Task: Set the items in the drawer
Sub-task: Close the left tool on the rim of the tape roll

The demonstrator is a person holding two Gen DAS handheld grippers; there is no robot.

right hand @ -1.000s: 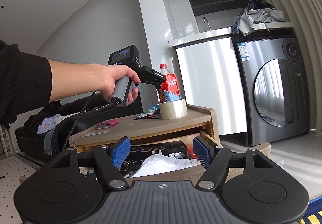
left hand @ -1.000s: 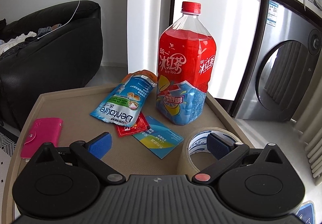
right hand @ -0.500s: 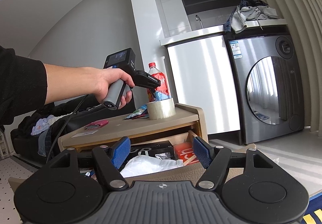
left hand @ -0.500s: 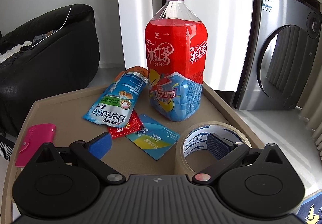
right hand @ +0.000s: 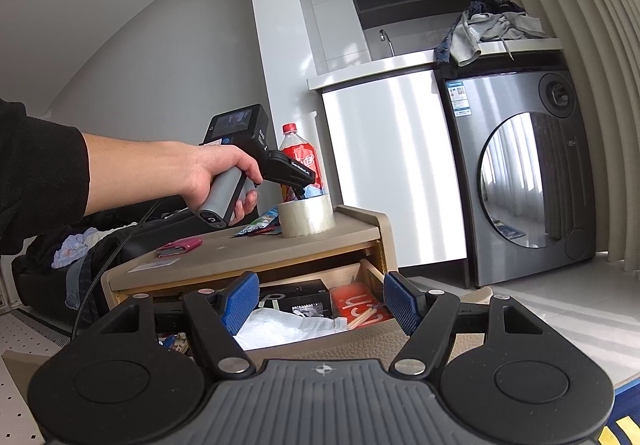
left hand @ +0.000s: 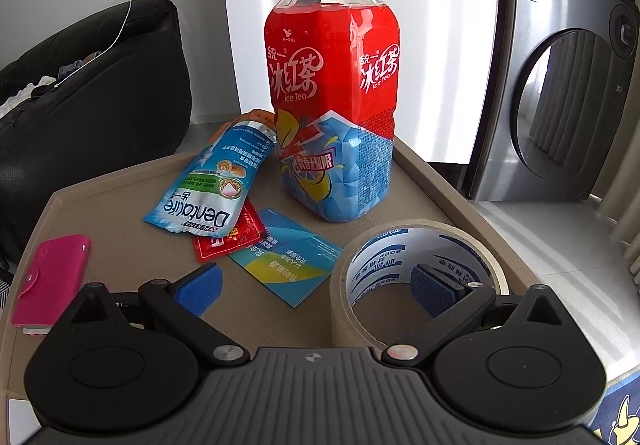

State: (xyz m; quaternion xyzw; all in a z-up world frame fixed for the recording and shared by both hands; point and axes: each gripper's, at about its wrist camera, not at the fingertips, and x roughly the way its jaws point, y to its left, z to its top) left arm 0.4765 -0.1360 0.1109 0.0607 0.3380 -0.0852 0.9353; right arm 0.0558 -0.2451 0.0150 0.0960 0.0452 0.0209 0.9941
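Observation:
A roll of beige packing tape [left hand: 416, 277] lies flat on the tan cabinet top [left hand: 120, 197]. My left gripper [left hand: 316, 285] is open; its right finger [left hand: 434, 291] sits inside the roll's core and its left finger [left hand: 198, 285] is outside, so the jaws straddle the roll's wall. The tape also shows in the right wrist view [right hand: 306, 215], with the left gripper over it. My right gripper [right hand: 320, 305] is open and empty, in front of the open drawer [right hand: 372, 273], which holds a black box, a red pack and white plastic.
On the cabinet top stand a red ice tea bottle [left hand: 332, 105], a blue Dentalife pouch [left hand: 212, 185], a red sachet [left hand: 228, 237], a blue card [left hand: 286, 265] and a pink card holder [left hand: 52, 281]. A washing machine [right hand: 524, 173] stands right, a black sofa [left hand: 88, 85] left.
My left gripper has moved forward and down, its right finger now deeper inside the tape roll. The right gripper has shifted slightly nearer the open drawer.

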